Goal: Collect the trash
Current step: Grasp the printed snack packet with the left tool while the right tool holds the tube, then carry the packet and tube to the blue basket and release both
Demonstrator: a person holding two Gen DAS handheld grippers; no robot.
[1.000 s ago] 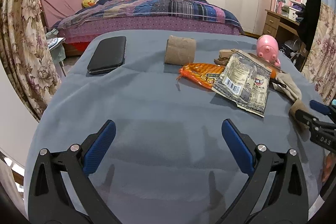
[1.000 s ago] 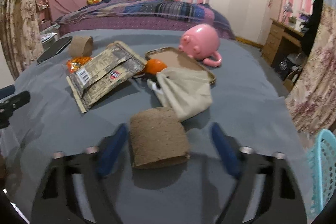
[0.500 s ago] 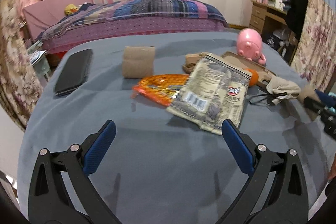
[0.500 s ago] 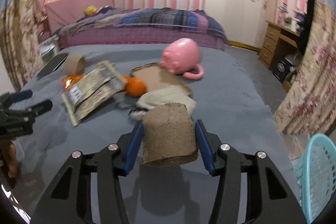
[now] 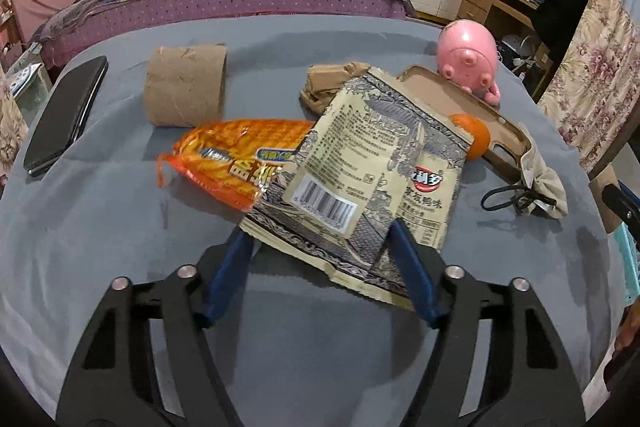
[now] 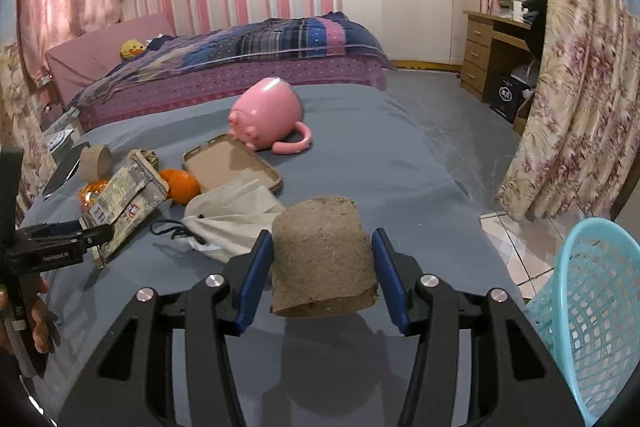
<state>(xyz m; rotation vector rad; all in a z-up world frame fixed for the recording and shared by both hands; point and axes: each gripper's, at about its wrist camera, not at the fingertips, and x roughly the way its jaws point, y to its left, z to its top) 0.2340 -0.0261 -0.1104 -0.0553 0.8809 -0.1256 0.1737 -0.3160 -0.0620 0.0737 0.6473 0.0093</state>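
My right gripper [image 6: 323, 269] is shut on a brown cardboard roll [image 6: 322, 261] and holds it above the grey table [image 6: 380, 163]. A light-blue mesh basket [image 6: 588, 311] stands on the floor to its right. My left gripper [image 5: 320, 263] has closed partway around the near edge of a beige snack wrapper [image 5: 368, 179], fingers [image 5: 412, 275] either side of it; a firm grip is not clear. The wrapper overlaps an orange snack bag [image 5: 236, 159]. A second cardboard roll [image 5: 184, 87] lies behind them. The left gripper shows in the right wrist view [image 6: 88, 233] at the wrapper [image 6: 120, 203].
A pink pig mug [image 5: 468, 61], a brown phone case [image 5: 468, 115], an orange fruit [image 5: 474, 135], a cloth pouch with a black cord [image 5: 536, 179], a crumpled brown wad [image 5: 332, 83] and a black phone [image 5: 64, 111] lie on the table. A bed stands behind.
My left gripper moved forward to the beige wrapper and narrowed around its edge. My right gripper closed on the cardboard roll, lifted it and swung right toward the basket.
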